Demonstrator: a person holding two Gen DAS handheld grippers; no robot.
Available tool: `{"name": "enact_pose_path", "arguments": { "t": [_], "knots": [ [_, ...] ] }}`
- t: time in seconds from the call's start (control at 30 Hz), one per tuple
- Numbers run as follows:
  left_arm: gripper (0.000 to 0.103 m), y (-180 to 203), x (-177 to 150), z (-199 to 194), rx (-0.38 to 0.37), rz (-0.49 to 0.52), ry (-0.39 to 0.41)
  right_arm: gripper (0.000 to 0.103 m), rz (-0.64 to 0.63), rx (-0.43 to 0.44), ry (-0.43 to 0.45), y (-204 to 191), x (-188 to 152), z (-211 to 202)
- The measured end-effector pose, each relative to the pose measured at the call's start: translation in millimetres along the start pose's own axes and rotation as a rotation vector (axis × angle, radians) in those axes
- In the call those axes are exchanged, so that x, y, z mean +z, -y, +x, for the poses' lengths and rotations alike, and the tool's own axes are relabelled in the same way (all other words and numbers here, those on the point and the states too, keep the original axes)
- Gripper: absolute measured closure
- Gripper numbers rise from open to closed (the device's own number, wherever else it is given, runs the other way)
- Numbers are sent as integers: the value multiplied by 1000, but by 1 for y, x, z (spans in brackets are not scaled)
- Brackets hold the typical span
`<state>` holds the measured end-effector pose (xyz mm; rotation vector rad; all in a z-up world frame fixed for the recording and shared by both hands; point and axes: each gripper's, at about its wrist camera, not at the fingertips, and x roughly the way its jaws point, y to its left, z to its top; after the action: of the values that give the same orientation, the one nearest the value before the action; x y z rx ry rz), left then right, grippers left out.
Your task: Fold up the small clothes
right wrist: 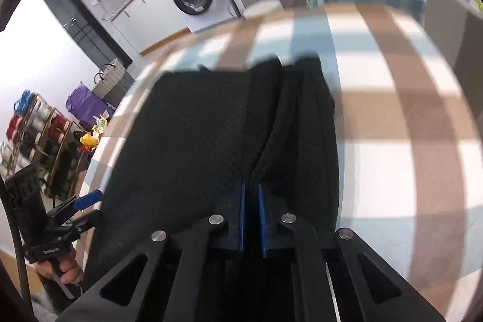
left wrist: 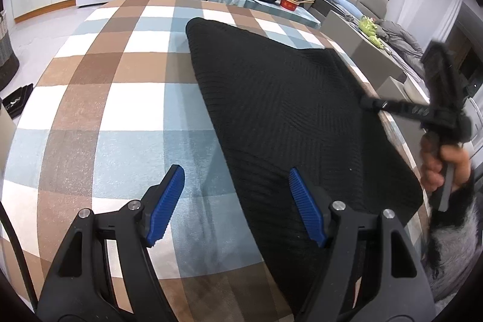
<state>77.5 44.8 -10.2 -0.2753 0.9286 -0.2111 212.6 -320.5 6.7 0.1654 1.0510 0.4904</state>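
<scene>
Left wrist view: left gripper (left wrist: 235,201) spread wide, holding nothing, one finger over the near edge of the black knit garment (left wrist: 280,110), which lies flat on the checked tablecloth (left wrist: 120,98). Risk: the unpinned near side drags if the cloth is pulled. Right wrist view: right gripper (right wrist: 253,213) pinched narrow on a raised ridge of the garment (right wrist: 193,129); thick knit could slip free or bunch, skewing the fold.

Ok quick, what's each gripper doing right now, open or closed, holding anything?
Left gripper: open, holding nothing, above the near edge of the black knit garment.
Right gripper: closed on a pinched fold of the garment.
</scene>
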Motion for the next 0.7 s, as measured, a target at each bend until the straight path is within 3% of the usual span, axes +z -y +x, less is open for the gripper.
{"name": "enact_pose_path", "arguments": {
  "t": [0.07, 0.17, 0.27, 0.33, 0.47, 0.6, 0.7],
  "knots": [
    [33, 1, -1, -1, 4, 0, 0, 96, -4, 4, 36, -3, 4, -17],
    [33, -1, -1, 4, 2, -9, -12, 95, -17, -83, 59, 0, 3, -22],
    [34, 0, -2, 6, -7, -9, -25, 86, 34, -108, -5, 19, 1, -2],
    [33, 2, -3, 6, -11, -2, -28, 81, 104, -62, -25, 30, -4, -5],
    [33, 8, -4, 4, -37, 8, -38, 69, 102, -27, 1, 29, -34, -45],
    [33, 15, -4, 6, -47, 27, -43, 69, 139, 63, -18, 20, -80, -73],
    [33, 18, -5, 8, -54, 34, -52, 69, 130, 58, -51, 9, -107, -75]
  ]
}}
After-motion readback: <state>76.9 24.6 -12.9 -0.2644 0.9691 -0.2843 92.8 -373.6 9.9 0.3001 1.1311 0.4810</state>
